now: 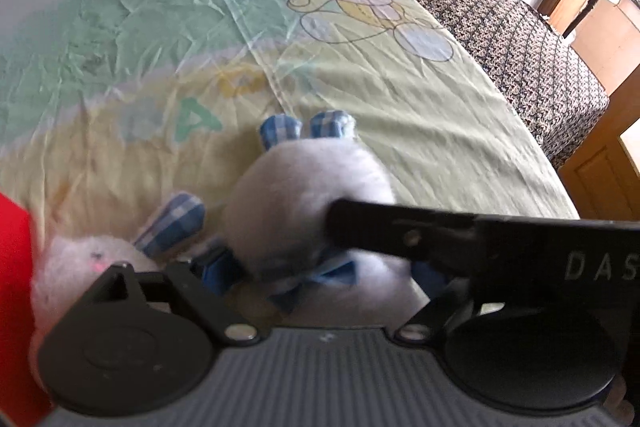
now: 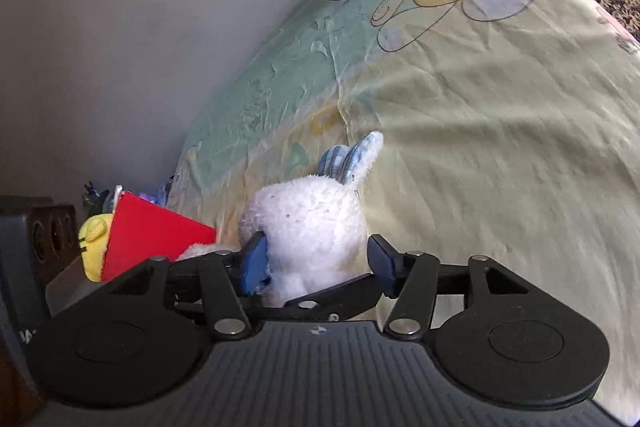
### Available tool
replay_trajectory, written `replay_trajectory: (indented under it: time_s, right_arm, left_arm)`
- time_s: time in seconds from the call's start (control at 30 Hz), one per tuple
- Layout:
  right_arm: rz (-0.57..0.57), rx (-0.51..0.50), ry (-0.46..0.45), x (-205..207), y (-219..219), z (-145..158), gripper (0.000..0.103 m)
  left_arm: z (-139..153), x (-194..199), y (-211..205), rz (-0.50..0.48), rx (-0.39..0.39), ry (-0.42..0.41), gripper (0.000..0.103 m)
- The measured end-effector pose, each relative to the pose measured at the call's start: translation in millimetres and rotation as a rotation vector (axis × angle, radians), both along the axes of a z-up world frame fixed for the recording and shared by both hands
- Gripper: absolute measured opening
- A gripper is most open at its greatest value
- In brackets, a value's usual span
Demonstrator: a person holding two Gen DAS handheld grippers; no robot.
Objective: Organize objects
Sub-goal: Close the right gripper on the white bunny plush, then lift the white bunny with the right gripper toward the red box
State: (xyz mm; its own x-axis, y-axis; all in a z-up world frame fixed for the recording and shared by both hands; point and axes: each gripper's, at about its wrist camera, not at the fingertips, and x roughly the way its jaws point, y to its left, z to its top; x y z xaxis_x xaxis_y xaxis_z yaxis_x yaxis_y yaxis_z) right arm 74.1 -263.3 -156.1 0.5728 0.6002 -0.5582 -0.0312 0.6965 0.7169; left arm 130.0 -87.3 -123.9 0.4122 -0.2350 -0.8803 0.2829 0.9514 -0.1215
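1. Plush rabbit (image 2: 306, 227), white with blue checked ears, lies on a bed (image 2: 500, 147) covered by a teddy-bear sheet.
2. Right gripper (image 2: 316, 263) stands open around the rabbit, its blue pads just beside the fur.
3. Left gripper (image 1: 256, 267) is open above a second rabbit (image 1: 92, 259); its fingertips are hidden.
4. Red box (image 2: 148, 239) sits nearby.

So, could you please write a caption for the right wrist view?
Right hand-held gripper open around a white plush rabbit lying on a cartoon bedsheet, red box at left.
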Motion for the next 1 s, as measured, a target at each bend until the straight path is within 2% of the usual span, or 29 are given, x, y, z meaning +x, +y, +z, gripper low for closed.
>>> replay_trajectory:
  time_s: [0.27, 0.57, 1.0]
  right_arm:
    - [0.032, 0.045, 0.006, 2, 0, -1, 0.051]
    - [0.064, -0.030, -0.036, -21, 5, 17, 0.049]
    - [0.126, -0.043, -0.035, -77, 15, 32, 0.049]
  left_arm:
    - [-3, -1, -3, -0.025, 0.044, -0.020, 0.087]
    - [4, -10, 1, -0.009, 0.016, -0.007, 0.079]
    - [17, -74, 1, -0.017, 0.011, -0.014, 0.078]
